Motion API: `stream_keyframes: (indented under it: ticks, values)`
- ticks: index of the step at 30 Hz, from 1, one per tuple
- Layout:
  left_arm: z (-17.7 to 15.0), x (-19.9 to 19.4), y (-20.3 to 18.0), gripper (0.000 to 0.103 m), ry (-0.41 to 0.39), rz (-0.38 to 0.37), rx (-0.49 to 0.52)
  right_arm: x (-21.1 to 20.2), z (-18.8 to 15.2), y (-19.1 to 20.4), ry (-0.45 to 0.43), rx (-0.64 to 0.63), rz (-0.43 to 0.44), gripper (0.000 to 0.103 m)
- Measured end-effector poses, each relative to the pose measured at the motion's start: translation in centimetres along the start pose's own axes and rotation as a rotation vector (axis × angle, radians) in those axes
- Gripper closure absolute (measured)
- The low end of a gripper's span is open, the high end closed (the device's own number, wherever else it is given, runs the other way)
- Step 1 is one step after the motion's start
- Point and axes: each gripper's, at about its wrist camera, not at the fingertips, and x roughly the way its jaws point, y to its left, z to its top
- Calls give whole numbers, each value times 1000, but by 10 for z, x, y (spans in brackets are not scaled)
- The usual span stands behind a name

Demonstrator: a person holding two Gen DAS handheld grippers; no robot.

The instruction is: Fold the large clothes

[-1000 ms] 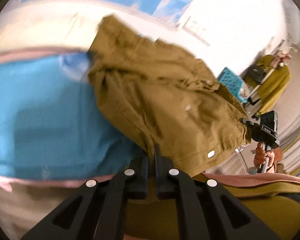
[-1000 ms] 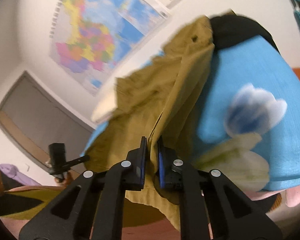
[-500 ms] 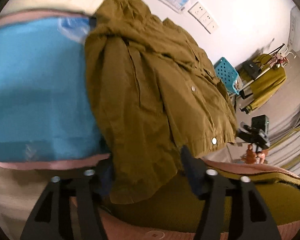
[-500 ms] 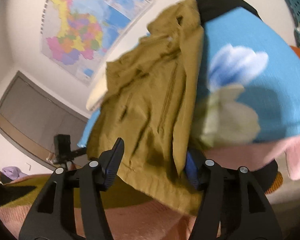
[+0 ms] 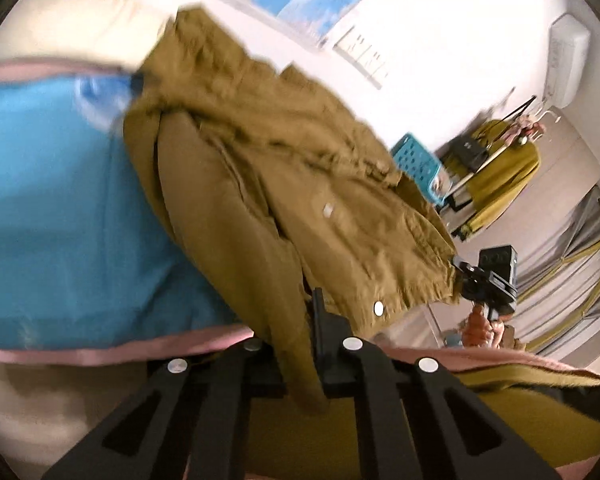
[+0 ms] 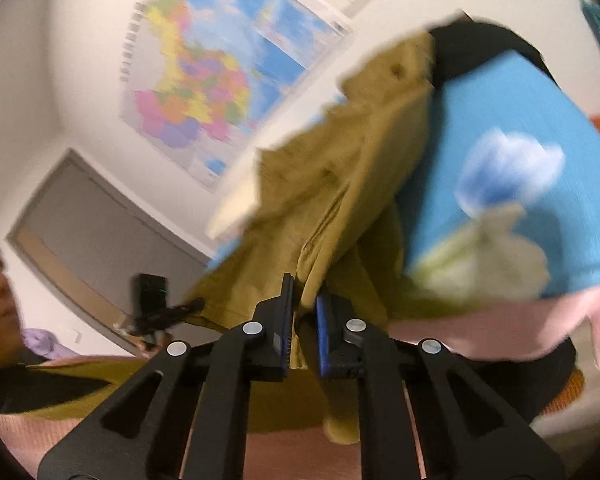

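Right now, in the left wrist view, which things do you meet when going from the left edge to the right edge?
Blue blanket → olive jacket → turquoise perforated basket → yellow-green garment on a rack → grey curtains.

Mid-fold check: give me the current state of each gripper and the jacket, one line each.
left gripper: jaws closing, pinched on a fold of the jacket's edge.
right gripper: jaws closing, clamped on jacket fabric.
olive jacket: crumpled, held at two edges, partly lying over the blue blanket.
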Motion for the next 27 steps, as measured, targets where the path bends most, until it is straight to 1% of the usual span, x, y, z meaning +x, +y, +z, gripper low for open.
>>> stream_keyframes:
  ticks: [1,3,4,5,6,7,8,10,11,13,14,15,16,18,19,20,22,23,24,25,26,27]
  values:
    - [3,-9,-7,97,-34,-11,16,-4,2,8,-21,-16,13,98]
    - [7,-25,-15,97,-84,-17,50,-22,6,30,-97,-60,75,99]
    - [9,-34,-16,96,-107,-26,60,-29,7,36,-122,-75,93,99]
    - [10,-42,-15,96,-124,-43,64,-37,7,44,-149,-101,104,99]
    - [11,-50,-13,96,-142,-45,73,-39,8,48,-159,-116,95,99]
    - [10,-55,-10,95,-156,-27,77,-39,7,50,-158,-125,93,99]
    - [11,-54,-5,95,-148,-25,65,-35,5,46,-143,-112,98,99]
    - [10,-46,3,95,-115,-25,48,-20,2,33,-85,-71,82,99]
    - [9,-39,5,95,-94,-12,48,-12,-1,24,-46,-44,60,95]
    - [7,-30,7,95,-64,-14,50,-4,-8,4,0,18,34,83]
    - [6,-29,9,95,-58,-21,54,-1,-12,-7,18,54,26,59]
    - [5,-30,9,95,-57,-22,59,1,-18,-17,33,82,-12,31]
    - [6,-30,10,94,-55,-20,64,2,-23,-25,45,107,-50,27]
    - [6,-30,14,94,-47,-24,65,4,-33,-40,78,140,-81,26]
    - [5,-28,15,92,-39,-20,67,5,-39,-48,93,155,-118,24]
    - [5,-26,17,91,-27,-14,66,4,-46,-57,104,182,-125,24]
    - [2,-21,20,87,-5,22,69,6,-57,-67,127,216,-102,20]
    - [0,-15,24,86,13,35,61,10,-62,-69,141,221,-103,20]
    - [-1,-11,29,81,29,41,51,13,-65,-71,154,222,-97,21]
    - [-3,-5,34,80,50,46,35,19,-70,-71,176,218,-83,22]
    - [-4,1,39,80,70,46,16,26,-74,-69,194,214,-69,31]
    - [-5,5,41,80,85,42,4,29,-75,-66,210,207,-53,49]
